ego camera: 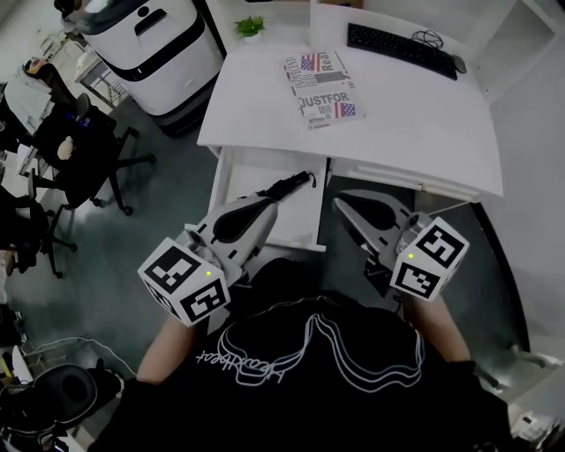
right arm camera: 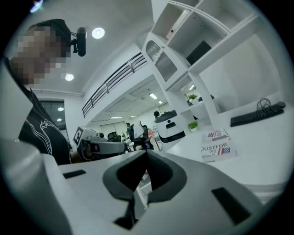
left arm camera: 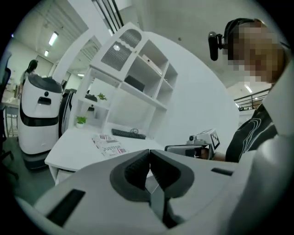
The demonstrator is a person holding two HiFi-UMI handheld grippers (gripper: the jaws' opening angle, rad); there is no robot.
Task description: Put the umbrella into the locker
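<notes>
A black folded umbrella (ego camera: 292, 184) lies in the open white locker drawer (ego camera: 300, 221) under the desk; its near end is hidden behind my left gripper. My left gripper (ego camera: 267, 199) is raised in front of the person's chest, above the drawer in the head view. It is shut with nothing between its pads (left arm camera: 150, 152). My right gripper (ego camera: 339, 204) is held up beside it, over the gap right of the drawer. Its jaws meet at the tips (right arm camera: 146, 152) and hold nothing. Each gripper shows in the other's view, the right gripper (left arm camera: 177, 148) and the left gripper (right arm camera: 110, 147).
The white desk (ego camera: 424, 124) carries a newspaper (ego camera: 322, 86), a black keyboard (ego camera: 402, 48) and a small plant (ego camera: 250, 26). A white machine (ego camera: 150, 44) stands at the desk's left. Black office chairs (ego camera: 84, 150) crowd the floor further left. White shelves (left arm camera: 138, 69) rise behind the desk.
</notes>
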